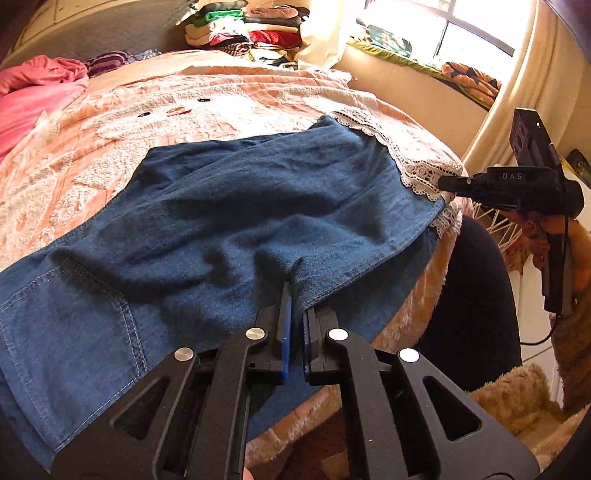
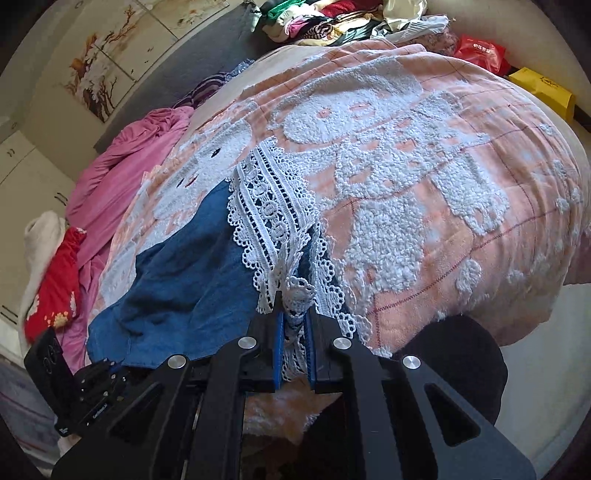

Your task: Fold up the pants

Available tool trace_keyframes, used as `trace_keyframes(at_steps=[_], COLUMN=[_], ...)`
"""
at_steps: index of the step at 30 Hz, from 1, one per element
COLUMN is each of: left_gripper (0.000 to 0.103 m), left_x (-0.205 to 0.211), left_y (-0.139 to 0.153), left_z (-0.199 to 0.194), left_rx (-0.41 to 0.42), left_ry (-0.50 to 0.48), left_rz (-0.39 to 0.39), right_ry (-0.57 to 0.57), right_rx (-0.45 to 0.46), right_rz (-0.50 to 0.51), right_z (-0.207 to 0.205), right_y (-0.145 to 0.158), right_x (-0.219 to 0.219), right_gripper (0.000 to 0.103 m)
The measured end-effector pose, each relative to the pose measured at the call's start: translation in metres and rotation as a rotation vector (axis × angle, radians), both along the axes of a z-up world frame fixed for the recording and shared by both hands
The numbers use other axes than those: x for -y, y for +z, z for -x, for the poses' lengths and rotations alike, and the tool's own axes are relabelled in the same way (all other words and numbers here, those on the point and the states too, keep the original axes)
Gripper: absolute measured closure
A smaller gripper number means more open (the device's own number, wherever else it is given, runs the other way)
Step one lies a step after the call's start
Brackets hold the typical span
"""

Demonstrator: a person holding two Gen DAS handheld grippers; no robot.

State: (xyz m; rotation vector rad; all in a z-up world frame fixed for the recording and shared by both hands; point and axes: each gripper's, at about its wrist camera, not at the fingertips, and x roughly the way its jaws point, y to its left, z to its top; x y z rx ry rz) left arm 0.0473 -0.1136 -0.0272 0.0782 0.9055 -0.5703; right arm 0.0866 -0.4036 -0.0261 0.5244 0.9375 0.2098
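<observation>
Blue denim pants [image 1: 229, 229] with white lace cuffs [image 1: 417, 173] lie across a peach bedspread [image 1: 147, 122]. My left gripper [image 1: 295, 295] is shut on the near edge of the denim, pinching a small fold at the bed's edge. My right gripper [image 2: 295, 314] is shut on the lace cuff [image 2: 273, 221] at the leg end; it also shows in the left wrist view [image 1: 443, 182] at the right, fingertips on the lace. The denim [image 2: 184, 273] runs off to the left in the right wrist view.
A pink blanket [image 1: 33, 96] and a red floral cloth [image 2: 55, 288] lie on the far side of the bed. Piles of folded clothes [image 1: 243, 26] sit beyond the bed. A window [image 1: 469, 29] is at the right. The person's dark-clad leg [image 1: 469, 295] stands beside the bed.
</observation>
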Motion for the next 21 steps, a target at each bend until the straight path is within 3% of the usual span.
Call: trace_keyframes(at_steps=[5, 11, 15, 21], left_gripper=[0.103, 0.103, 0.103, 0.102], left_x=[-0.002, 0.009, 0.007, 0.002], left_y=[0.004, -0.013, -0.019, -0.024], left_z=[0.009, 0.012, 0.009, 0.003], left_rx=[0.003, -0.028, -0.056, -0.077], left_ry=[-0.026, -0.059, -0.056, -0.053], left_rz=[-0.007, -0.068, -0.058, -0.032], right_ry=[0.012, 0.001, 0.004, -0.017], right_rx=[-0.009, -0.035, -0.039, -0.004], right_rz=[0.004, 0.019, 0.037, 0.148], right_z=[0.006, 0.009, 0.014, 0.027], right_y=[-0.003, -0.017, -0.015, 0.009], right_x=[0.003, 0.006, 0.008, 0.007], right_gripper=[0.094, 0.094, 0.093, 0.081])
